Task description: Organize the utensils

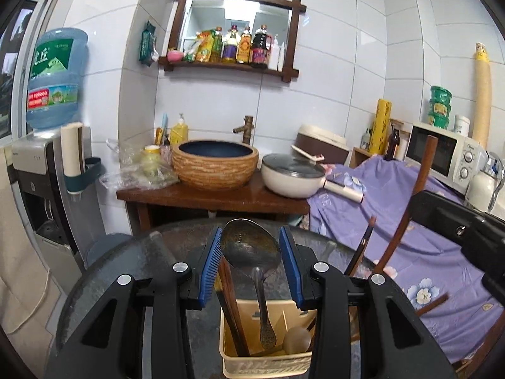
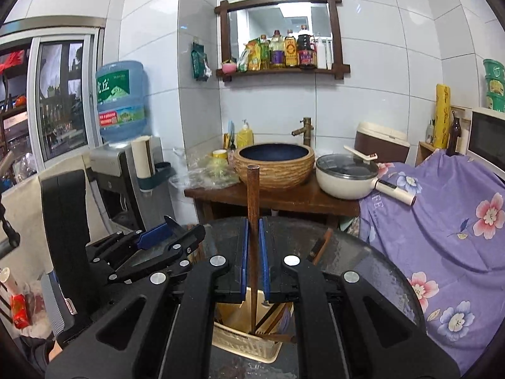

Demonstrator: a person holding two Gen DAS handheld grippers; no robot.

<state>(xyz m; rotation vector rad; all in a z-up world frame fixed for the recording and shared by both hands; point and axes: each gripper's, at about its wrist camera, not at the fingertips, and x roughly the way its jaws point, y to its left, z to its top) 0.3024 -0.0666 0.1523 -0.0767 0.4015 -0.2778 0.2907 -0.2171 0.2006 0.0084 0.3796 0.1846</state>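
Note:
A cream utensil basket (image 1: 268, 366) stands on the round dark glass table (image 1: 132, 265); it also shows in the right wrist view (image 2: 246, 344). A tarnished metal spoon (image 1: 251, 249) stands in it, bowl up, between the blue pads of my left gripper (image 1: 251, 237), which is open around it without touching. A dark wooden utensil (image 1: 232, 303) leans beside the spoon. My right gripper (image 2: 253, 224) is shut on a brown wooden stick (image 2: 253, 189), upright, its lower end in the basket. The left gripper (image 2: 157, 237) shows at the left of the right wrist view.
Behind the table stands a wooden counter with a woven basin sink (image 1: 215, 164) and a cream lidded pan (image 1: 293, 173). A purple floral cloth (image 1: 419, 252) covers the right side, with a microwave (image 1: 445, 154). A water dispenser (image 1: 47, 164) stands at the left.

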